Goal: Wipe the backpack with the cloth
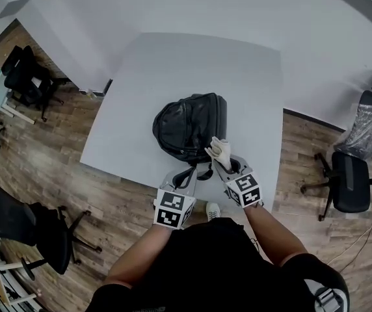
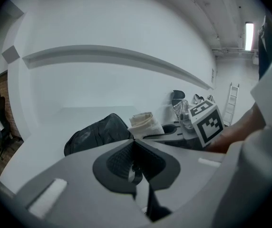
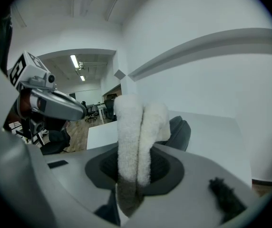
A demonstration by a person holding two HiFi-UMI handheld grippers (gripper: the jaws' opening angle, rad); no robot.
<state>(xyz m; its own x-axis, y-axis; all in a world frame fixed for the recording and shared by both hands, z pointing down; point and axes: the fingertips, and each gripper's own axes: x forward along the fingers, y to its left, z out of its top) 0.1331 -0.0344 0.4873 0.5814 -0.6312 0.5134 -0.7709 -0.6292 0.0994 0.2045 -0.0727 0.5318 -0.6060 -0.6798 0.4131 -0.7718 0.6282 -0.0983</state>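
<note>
Your right tool (image 1: 219, 156) is clamped on the folded white cloth (image 3: 136, 127), which stands up past its tips. The black backpack (image 1: 189, 125) lies on the counter (image 1: 238, 77) just ahead and slightly left of that tool, long axis running away from you. Your left tool (image 2: 135, 167) is pinched on what looks like a strap (image 1: 202, 172) (the bag's near end), so wipe with the right.

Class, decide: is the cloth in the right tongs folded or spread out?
Folded: the cloth stands doubled into two thick rolls, pinched between the shut right tongs.
</note>
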